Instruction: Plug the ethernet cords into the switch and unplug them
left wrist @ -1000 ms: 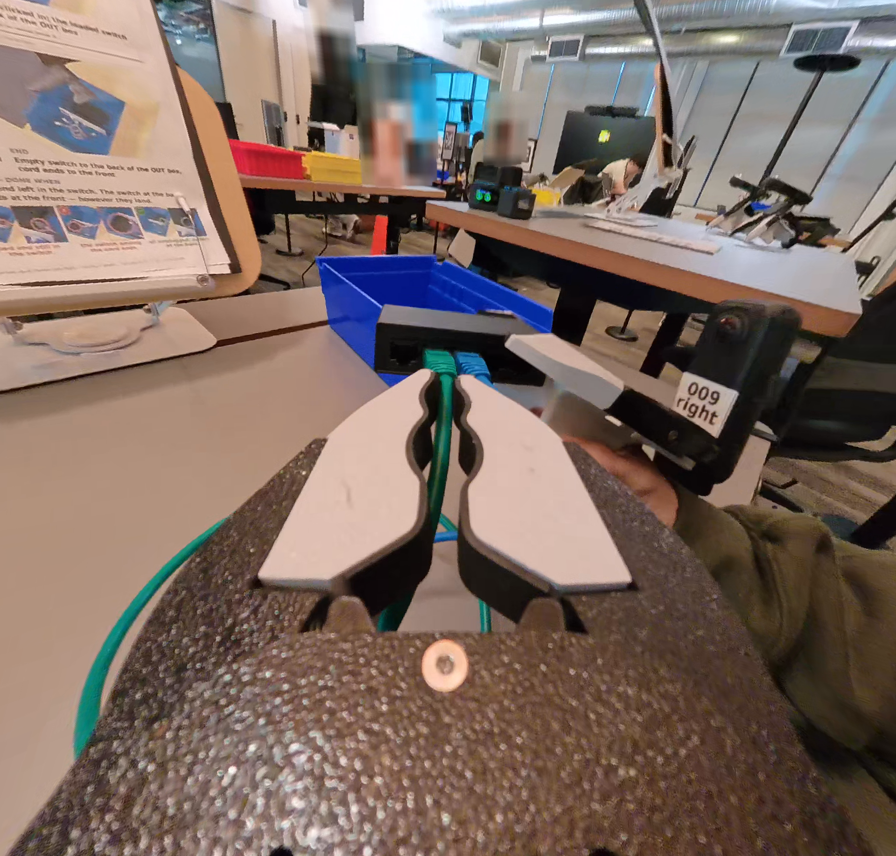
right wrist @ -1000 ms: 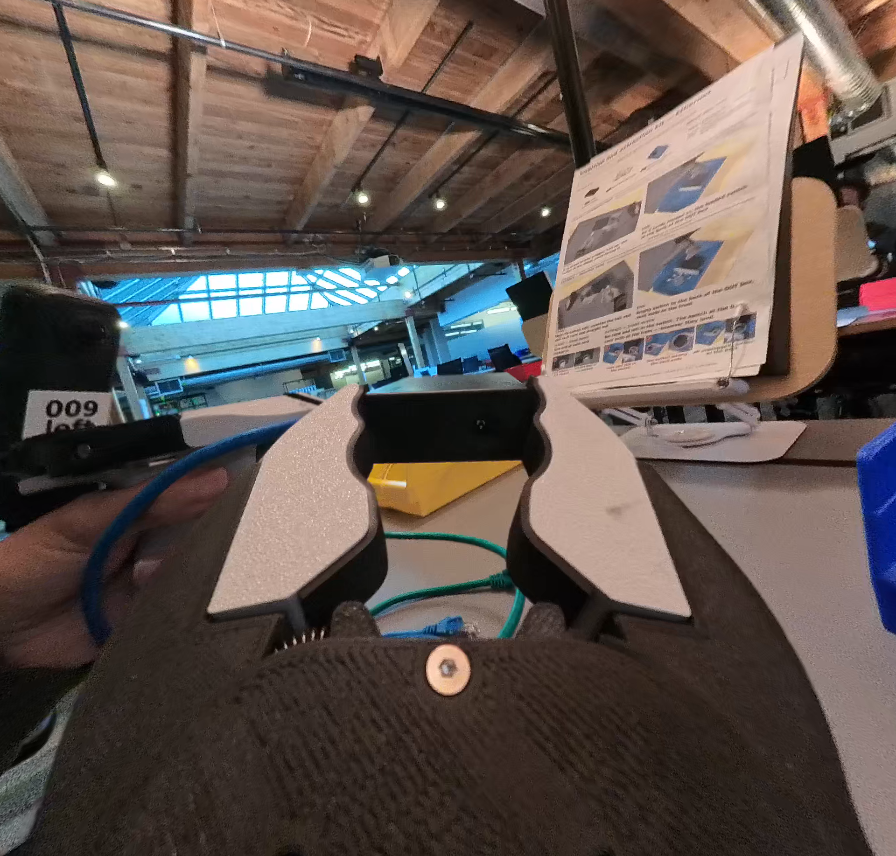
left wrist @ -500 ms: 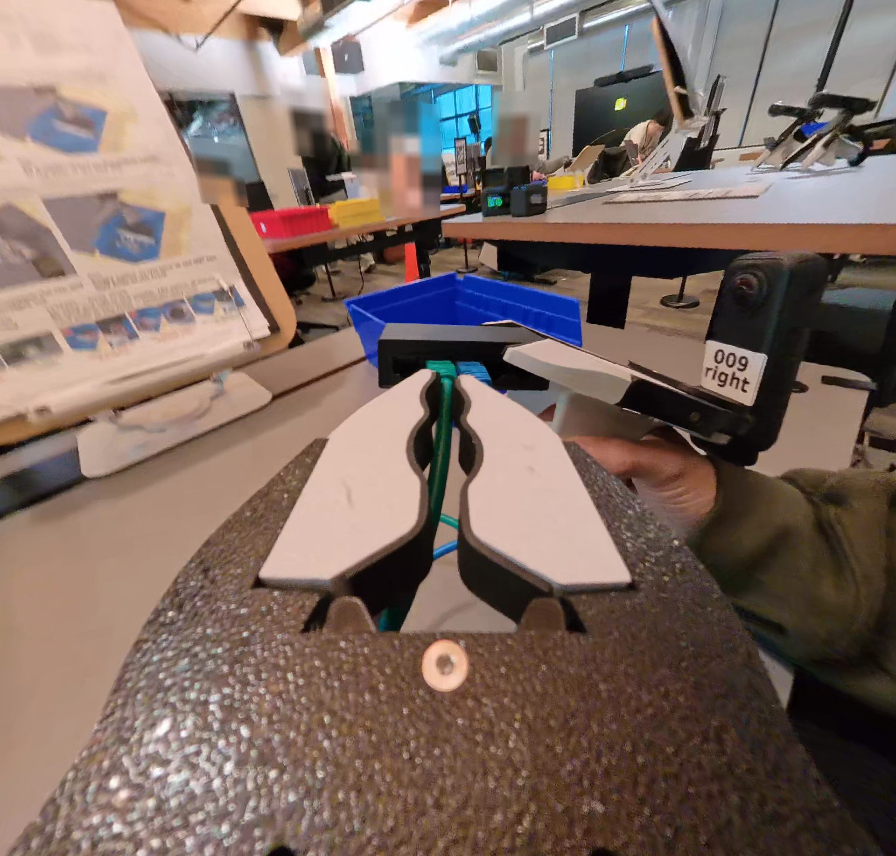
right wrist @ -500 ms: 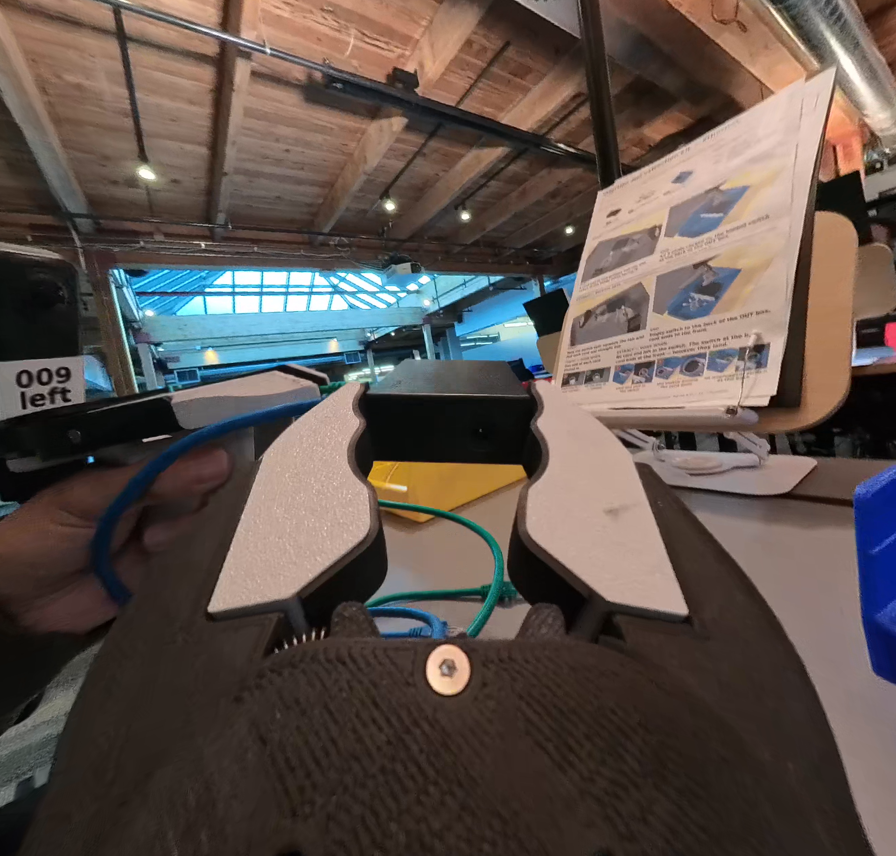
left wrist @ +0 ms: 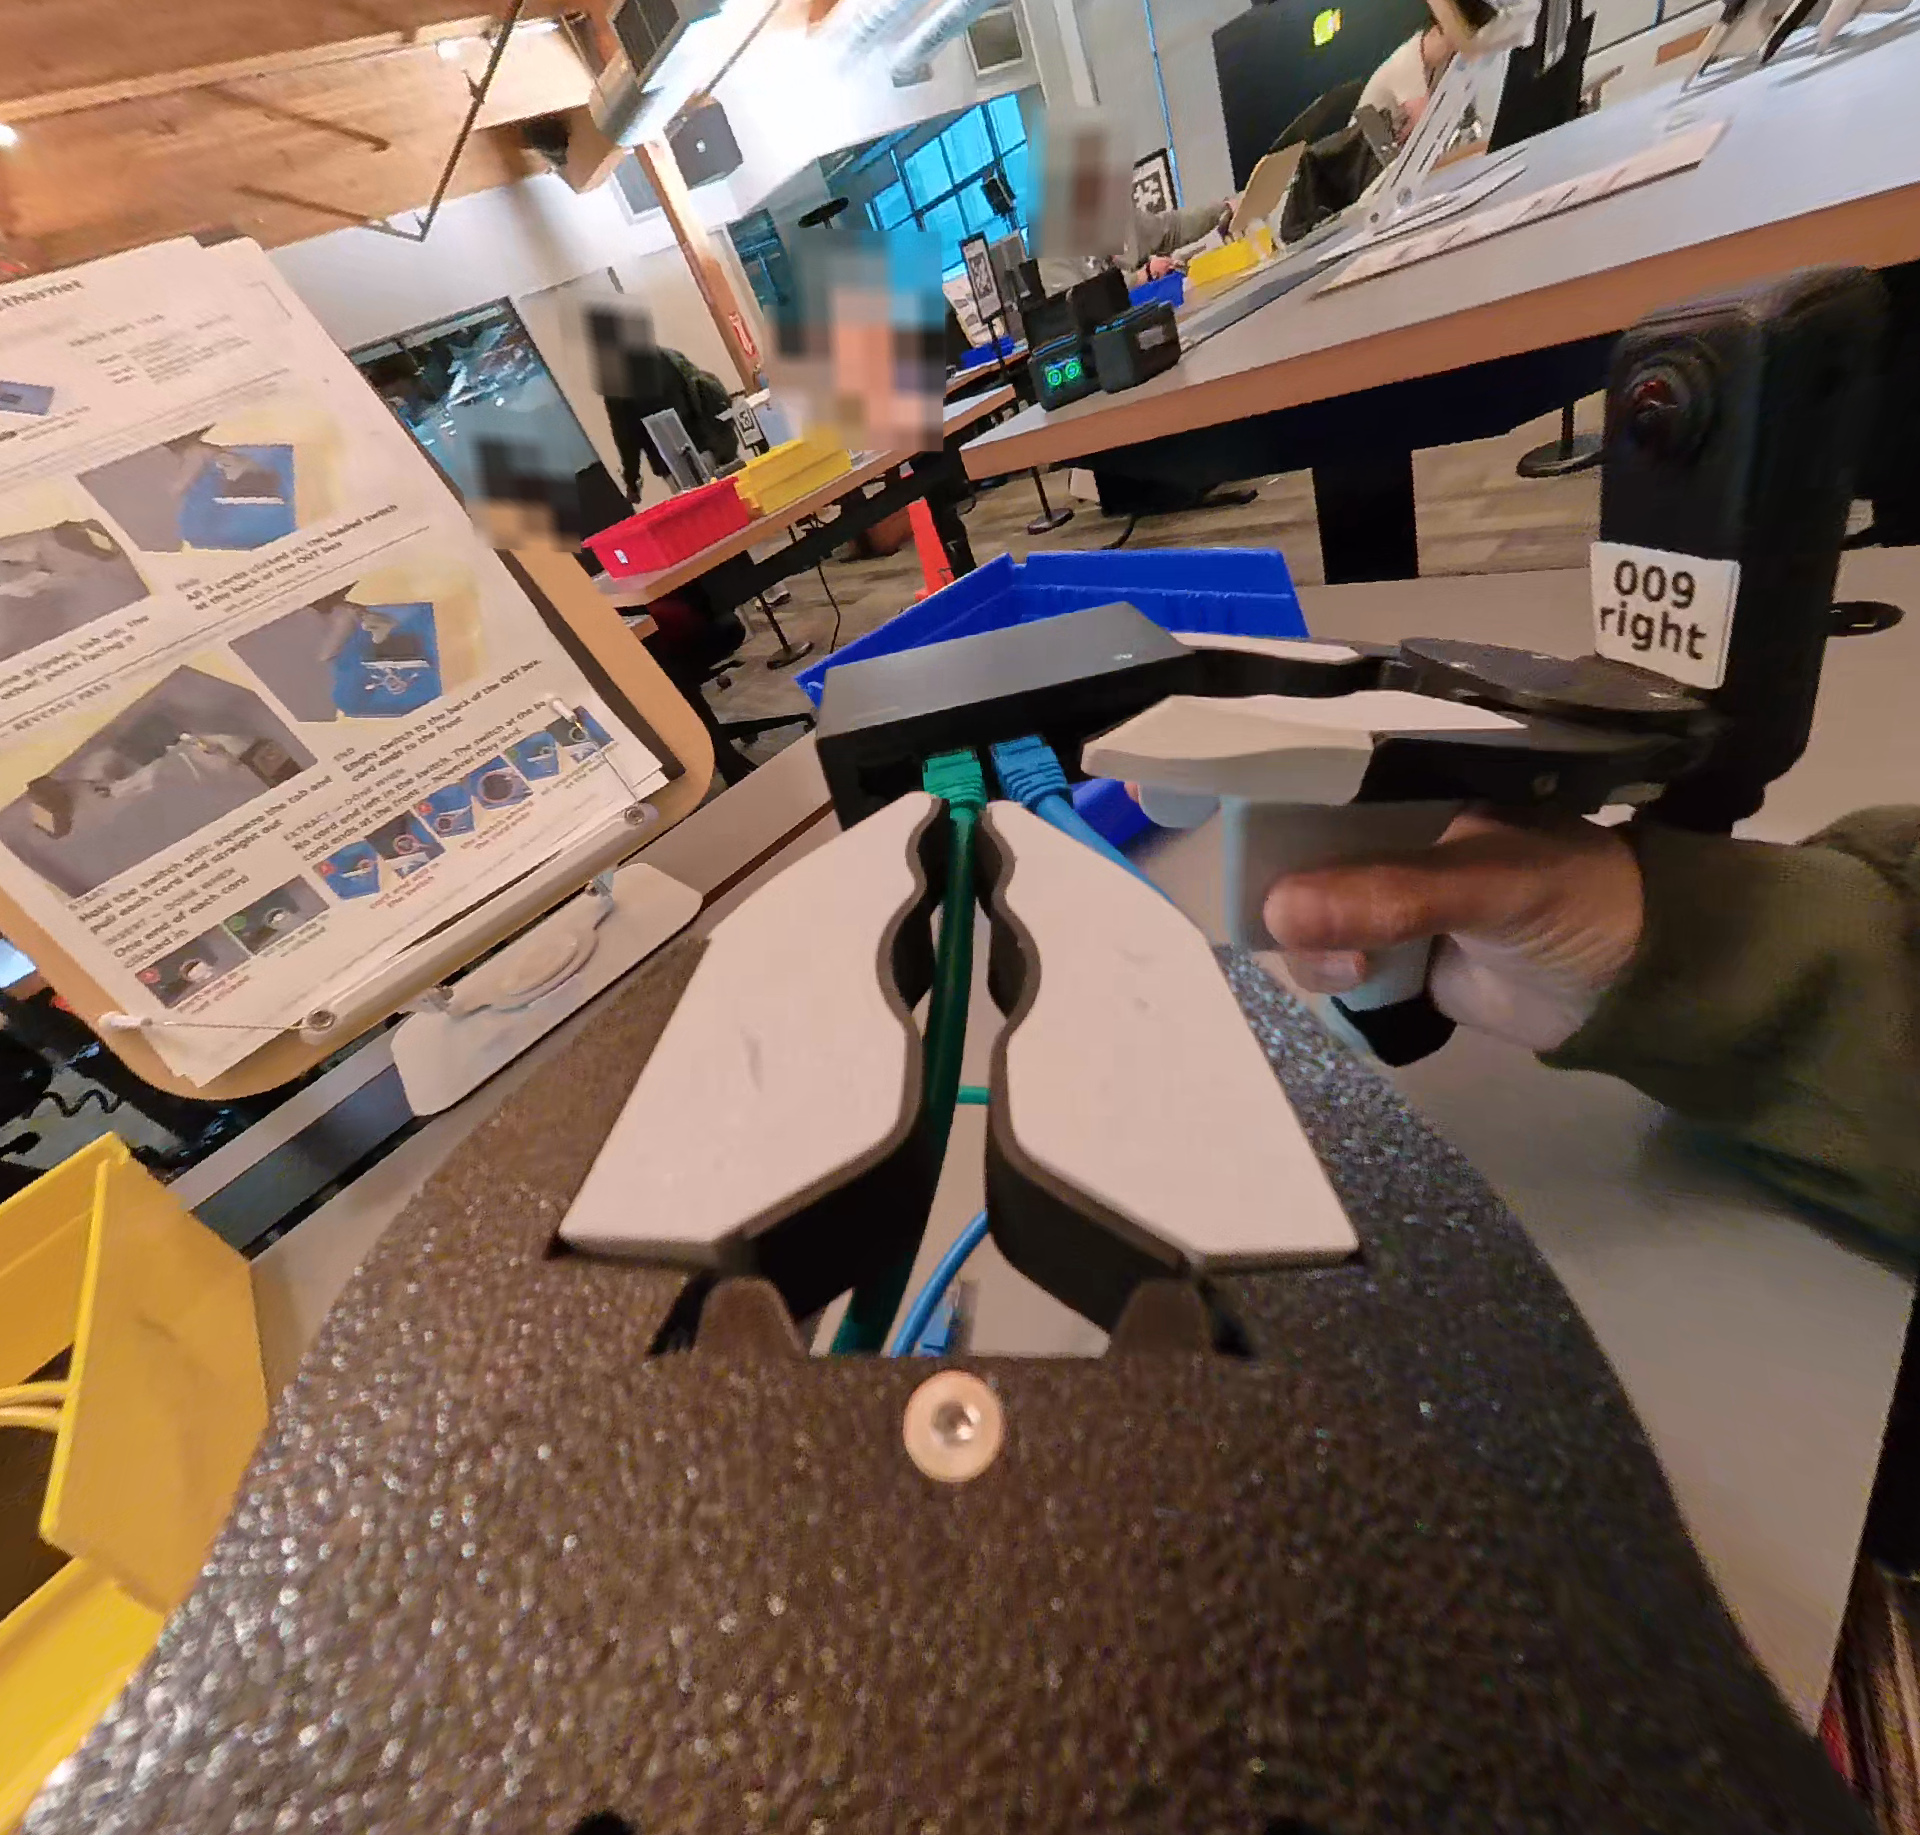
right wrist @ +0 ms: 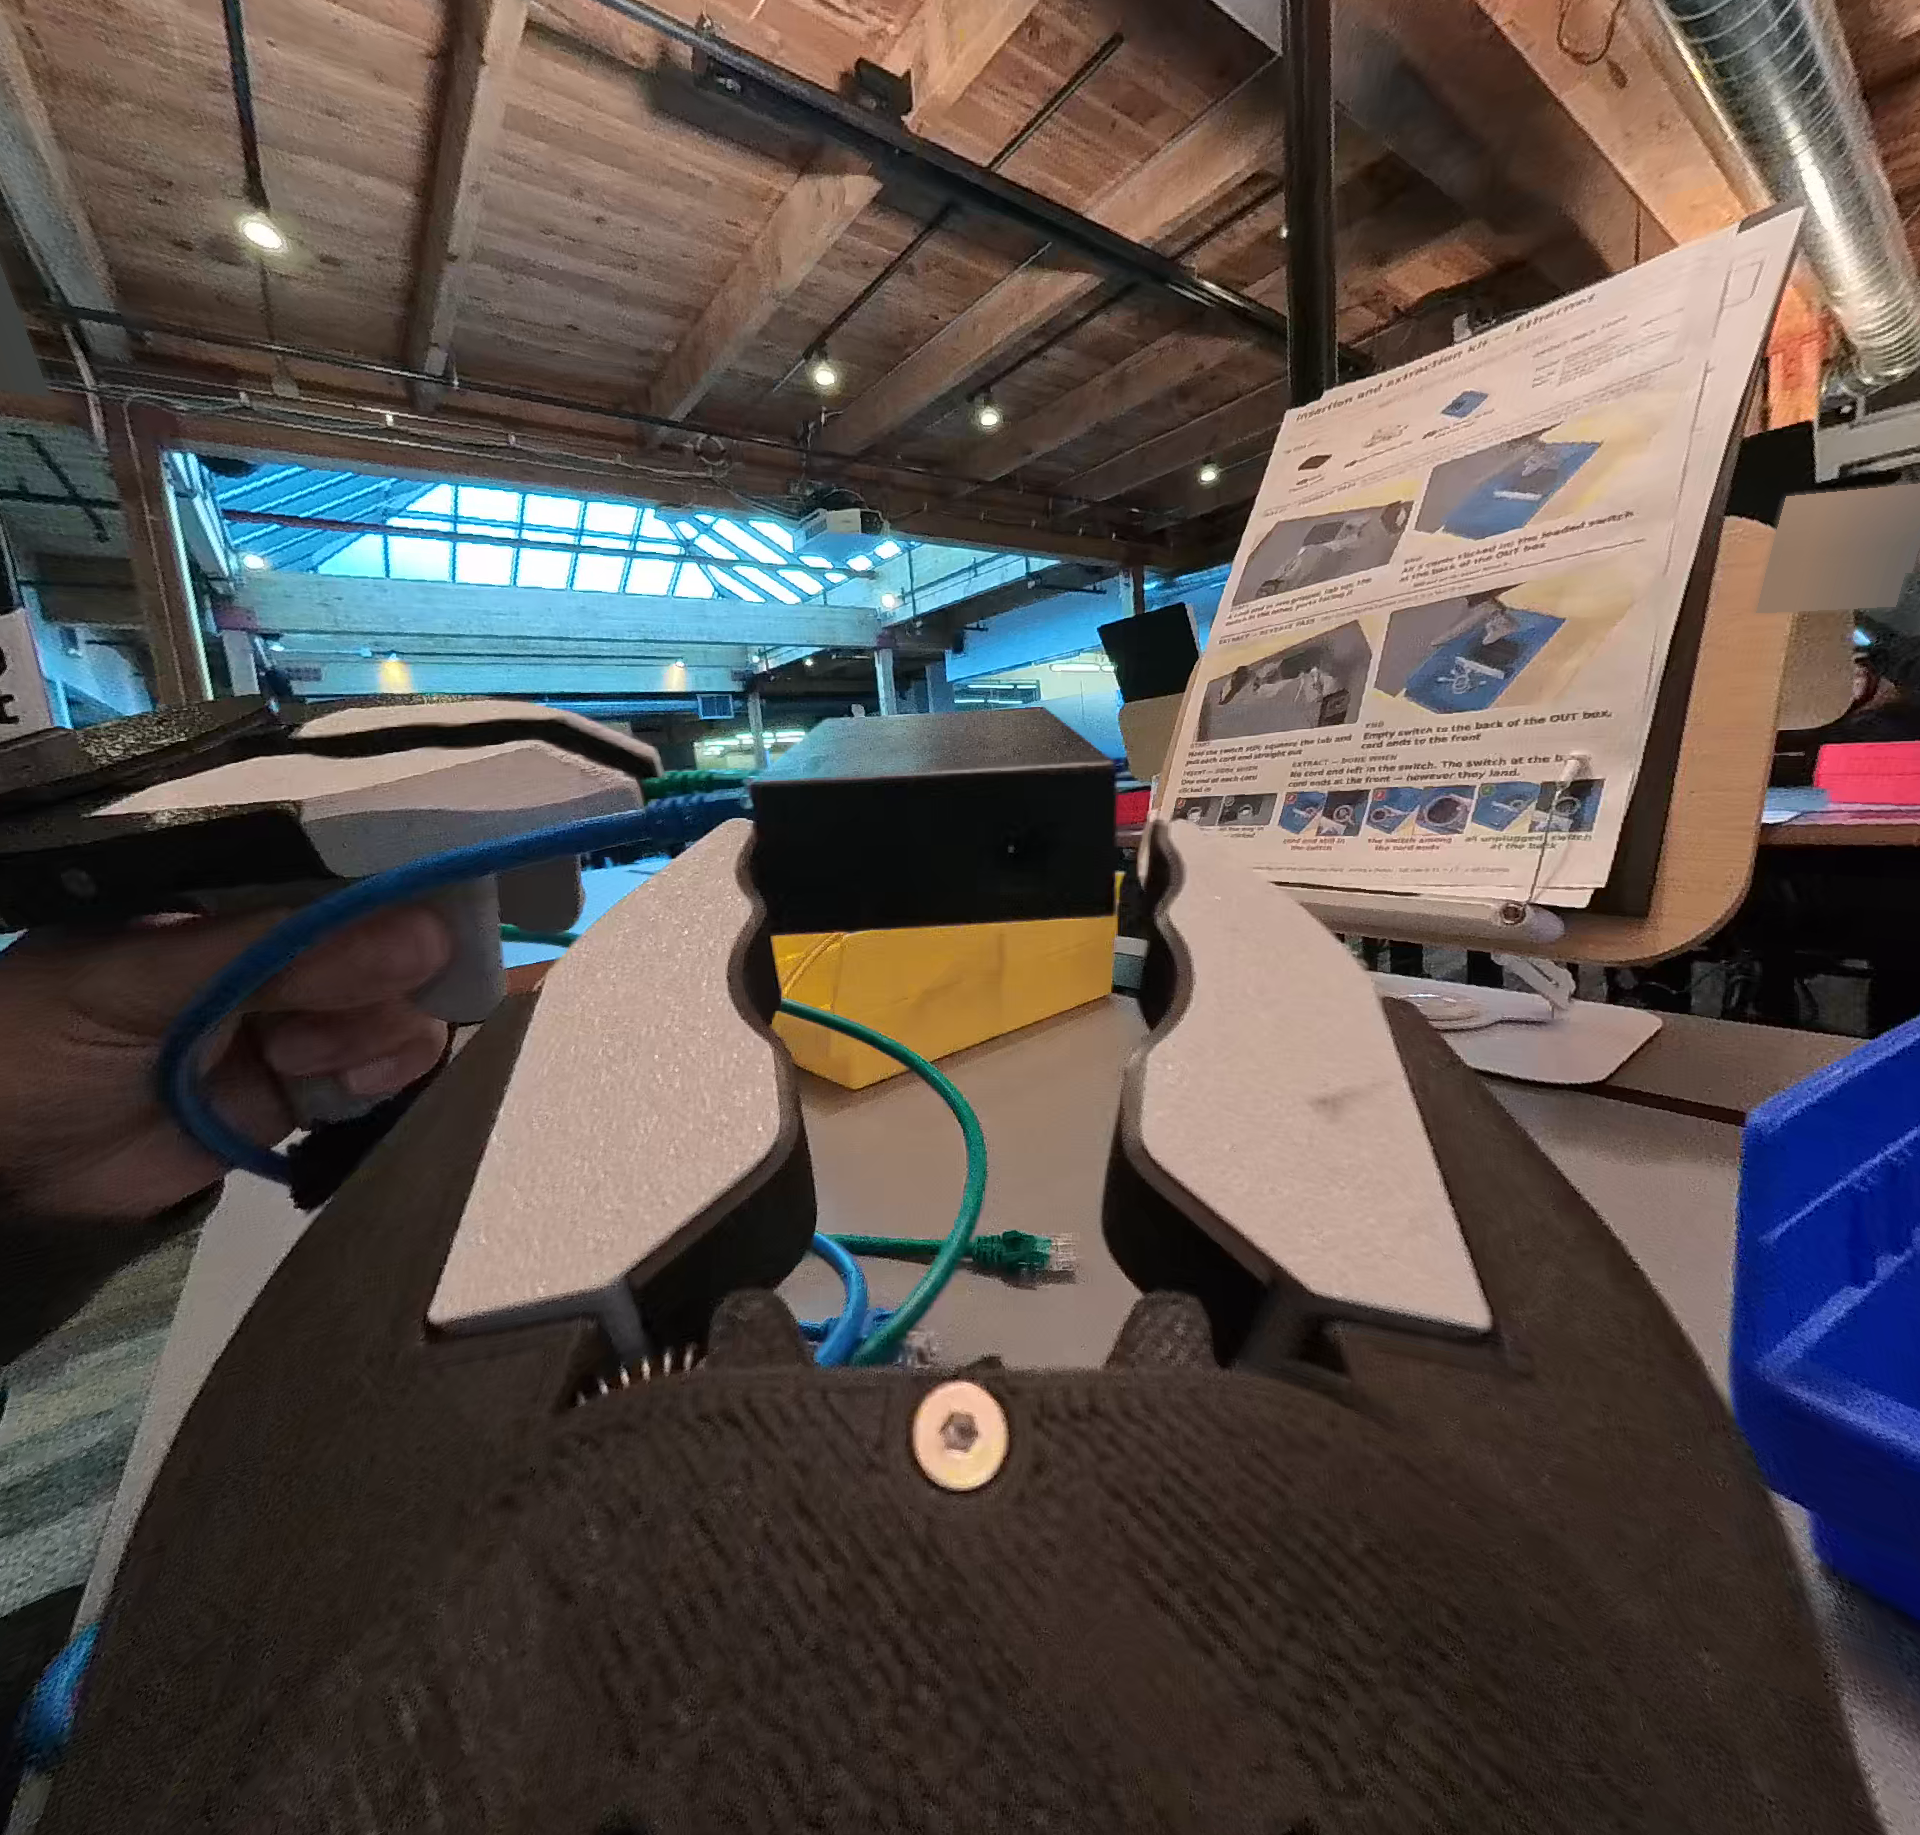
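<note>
Timber ceiling (right wrist: 623, 175), grey worktables (left wrist: 1455, 331)

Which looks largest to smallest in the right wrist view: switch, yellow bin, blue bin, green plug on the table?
1. Switch
2. Yellow bin and blue bin: unsure, both partly hidden, blue nearer
3. Green plug

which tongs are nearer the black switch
Right. The right tongs grip the black switch itself; the left tongs pinch the green cord just short of it.
</note>
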`<state>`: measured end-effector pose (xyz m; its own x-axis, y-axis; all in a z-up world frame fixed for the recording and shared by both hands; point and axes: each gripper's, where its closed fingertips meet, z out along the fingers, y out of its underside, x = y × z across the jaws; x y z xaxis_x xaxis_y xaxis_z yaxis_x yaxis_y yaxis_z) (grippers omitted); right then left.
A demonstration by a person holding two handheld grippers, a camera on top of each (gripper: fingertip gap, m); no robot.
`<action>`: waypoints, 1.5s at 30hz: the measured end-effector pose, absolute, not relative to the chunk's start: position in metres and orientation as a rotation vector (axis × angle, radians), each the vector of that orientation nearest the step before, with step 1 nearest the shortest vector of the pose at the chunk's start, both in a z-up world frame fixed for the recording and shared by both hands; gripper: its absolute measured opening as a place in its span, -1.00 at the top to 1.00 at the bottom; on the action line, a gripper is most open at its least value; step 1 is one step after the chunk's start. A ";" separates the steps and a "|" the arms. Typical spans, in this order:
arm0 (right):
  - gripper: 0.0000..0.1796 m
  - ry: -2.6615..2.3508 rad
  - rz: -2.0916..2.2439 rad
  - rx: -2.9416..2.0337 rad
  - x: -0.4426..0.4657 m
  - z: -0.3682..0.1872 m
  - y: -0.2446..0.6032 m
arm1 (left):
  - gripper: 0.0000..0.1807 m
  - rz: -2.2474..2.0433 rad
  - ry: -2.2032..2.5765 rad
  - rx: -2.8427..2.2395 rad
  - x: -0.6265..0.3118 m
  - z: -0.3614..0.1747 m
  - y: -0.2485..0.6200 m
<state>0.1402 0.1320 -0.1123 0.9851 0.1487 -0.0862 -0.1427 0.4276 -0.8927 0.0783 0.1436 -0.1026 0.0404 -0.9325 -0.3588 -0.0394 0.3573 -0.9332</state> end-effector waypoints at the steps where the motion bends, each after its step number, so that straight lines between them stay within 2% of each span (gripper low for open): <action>1: 0.19 -0.001 0.173 -1.108 0.142 -0.112 0.131 | 0.95 -0.893 1.355 -0.972 0.078 -0.103 0.143; 7: 0.30 -0.058 0.104 -1.144 0.136 -0.114 0.134 | 0.95 -0.877 1.399 -0.940 0.078 -0.104 0.140; 17: 0.14 -0.062 0.082 -1.167 0.141 -0.115 0.134 | 0.95 -0.853 1.459 -0.928 0.077 -0.108 0.142; 18: 0.16 -0.067 0.084 -1.170 0.140 -0.115 0.134 | 0.95 -0.853 1.460 -0.927 0.077 -0.108 0.142; 19: 0.29 -0.097 0.107 -1.185 0.135 -0.117 0.135 | 0.95 -0.852 1.459 -0.926 0.077 -0.108 0.142; 21: 0.31 -0.086 0.118 -1.181 0.135 -0.117 0.135 | 0.95 -0.831 1.469 -0.920 0.077 -0.110 0.143; 27: 0.17 -0.040 0.100 -1.191 0.140 -0.117 0.137 | 0.95 -0.824 1.483 -0.906 0.076 -0.111 0.144; 29: 0.30 -0.071 0.121 -1.200 0.135 -0.118 0.137 | 0.95 -0.823 1.488 -0.905 0.077 -0.111 0.144; 35: 0.15 -0.040 0.101 -1.197 0.141 -0.115 0.136 | 0.95 -0.813 1.492 -0.897 0.076 -0.113 0.145; 38: 0.27 -0.078 0.140 -1.213 0.135 -0.118 0.137 | 0.95 -0.804 1.496 -0.894 0.076 -0.113 0.145; 45: 0.33 -0.064 0.168 -1.230 0.136 -0.118 0.136 | 0.95 -0.780 1.493 -0.897 0.077 -0.115 0.146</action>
<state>0.1365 0.1365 -0.1180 0.9859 0.1620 -0.0421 -0.0934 0.3236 -0.9416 0.0770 0.1465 -0.1145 -0.0373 -0.8751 -0.4826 -0.1037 0.4837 -0.8691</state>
